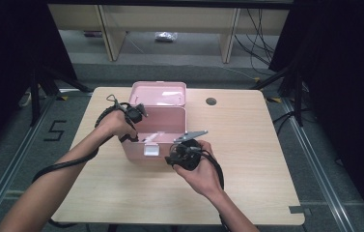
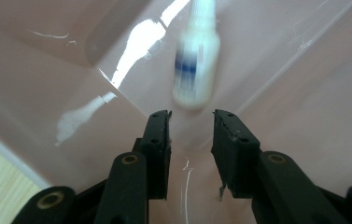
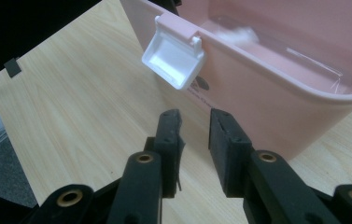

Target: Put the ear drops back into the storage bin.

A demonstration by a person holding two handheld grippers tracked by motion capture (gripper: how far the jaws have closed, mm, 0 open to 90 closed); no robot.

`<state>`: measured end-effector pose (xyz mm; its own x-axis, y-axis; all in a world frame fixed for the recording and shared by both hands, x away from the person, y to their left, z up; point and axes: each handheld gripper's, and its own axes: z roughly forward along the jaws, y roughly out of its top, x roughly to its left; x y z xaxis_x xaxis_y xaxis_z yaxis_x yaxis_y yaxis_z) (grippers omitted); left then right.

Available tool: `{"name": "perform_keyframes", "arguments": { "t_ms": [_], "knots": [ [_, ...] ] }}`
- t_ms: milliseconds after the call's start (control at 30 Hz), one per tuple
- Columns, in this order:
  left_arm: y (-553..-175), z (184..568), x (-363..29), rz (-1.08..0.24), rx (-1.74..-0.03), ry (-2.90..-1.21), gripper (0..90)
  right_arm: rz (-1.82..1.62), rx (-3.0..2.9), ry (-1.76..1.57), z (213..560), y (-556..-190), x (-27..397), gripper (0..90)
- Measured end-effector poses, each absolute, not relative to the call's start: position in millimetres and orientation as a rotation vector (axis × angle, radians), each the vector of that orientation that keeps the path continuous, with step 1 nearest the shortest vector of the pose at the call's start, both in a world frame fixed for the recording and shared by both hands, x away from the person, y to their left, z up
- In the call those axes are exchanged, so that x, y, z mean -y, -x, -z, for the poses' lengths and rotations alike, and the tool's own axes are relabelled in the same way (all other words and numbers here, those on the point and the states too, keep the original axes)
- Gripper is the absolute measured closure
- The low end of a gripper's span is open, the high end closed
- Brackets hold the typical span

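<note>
An open pink box (image 1: 162,124) stands on the wooden table (image 1: 252,154), its lid (image 1: 159,93) tipped back. My left gripper (image 1: 132,137) reaches down into the box at its left end. In the left gripper view the left gripper (image 2: 191,119) is open with nothing between the pads. Just past its tips is a small white bottle with a blue label (image 2: 196,65), blurred, against the pink inside wall (image 2: 47,70). My right gripper (image 1: 175,157) hovers at the box's front right. In its own view the right gripper (image 3: 195,116) is open and empty, near the white latch (image 3: 173,58) on the box wall (image 3: 257,102).
A white latch (image 1: 151,150) hangs on the box's front. A round cable hole (image 1: 211,101) sits in the table behind the box on the right. Bare tabletop lies to the right and in front. A floor mark "5" (image 1: 56,130) is left of the table.
</note>
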<state>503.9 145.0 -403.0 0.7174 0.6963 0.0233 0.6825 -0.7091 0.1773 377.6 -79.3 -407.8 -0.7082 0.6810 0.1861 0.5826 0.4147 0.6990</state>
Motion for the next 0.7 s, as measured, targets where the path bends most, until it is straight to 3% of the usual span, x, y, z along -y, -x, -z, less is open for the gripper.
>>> {"name": "perform_keyframes", "arguments": {
  "t_ms": [400, 700],
  "knots": [
    [-502, 395, -147, -0.156, -1.087, -2.746, 64.9, -1.177, -2.532, -1.135, 407, -377, 79, 73.8],
    [-486, 372, -159, -0.232, -1.068, -2.572, 61.0, -1.213, -2.481, -1.187, 397, -380, 86, 73.1]
  ]
}}
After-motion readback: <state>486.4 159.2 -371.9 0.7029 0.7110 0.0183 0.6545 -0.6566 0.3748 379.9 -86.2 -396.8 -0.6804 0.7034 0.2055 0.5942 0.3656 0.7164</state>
